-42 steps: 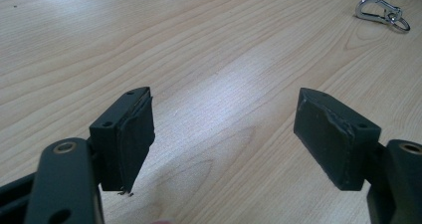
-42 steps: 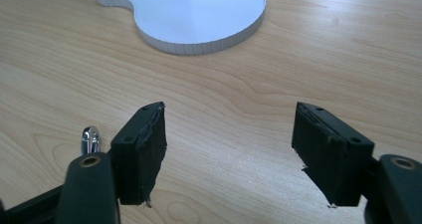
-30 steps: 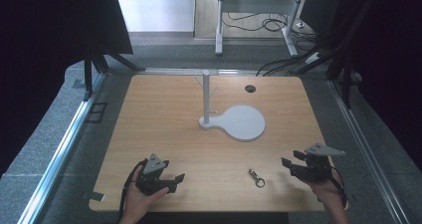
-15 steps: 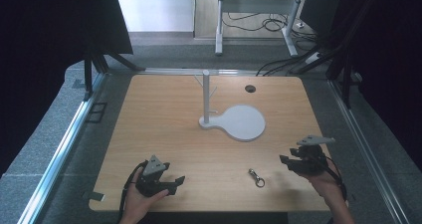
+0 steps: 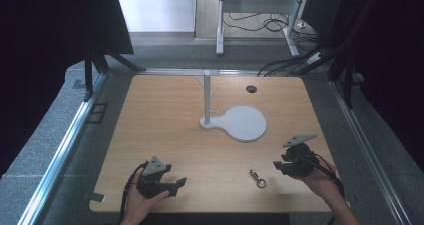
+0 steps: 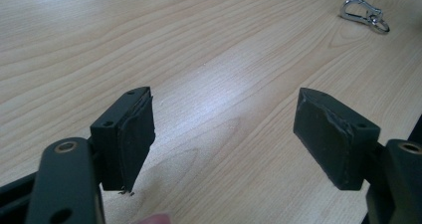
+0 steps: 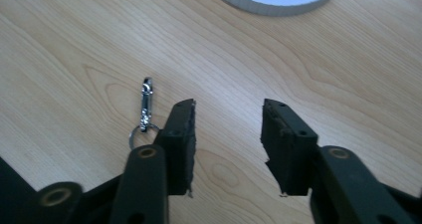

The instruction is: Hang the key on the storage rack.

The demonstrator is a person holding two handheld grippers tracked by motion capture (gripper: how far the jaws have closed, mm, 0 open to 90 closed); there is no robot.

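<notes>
Nearby, white stand (image 5: 235,120) beyond clasp (image 5: 257,178).

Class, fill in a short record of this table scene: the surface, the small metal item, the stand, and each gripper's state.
surface: light wooden table
small item: silver metal snap clip with ring, lying flat
stand: white post on a round white base
left gripper: jaws open, nothing between them
right gripper: jaws just been closing, nothing between them, clip beside its left jaw

A stand (image 5: 235,122) sits mid-bench (image 5: 150,115). A clip (image 5: 258,177) lies near the front edge, between the left tool (image 5: 175,184) and the right tool (image 5: 280,166).
</notes>
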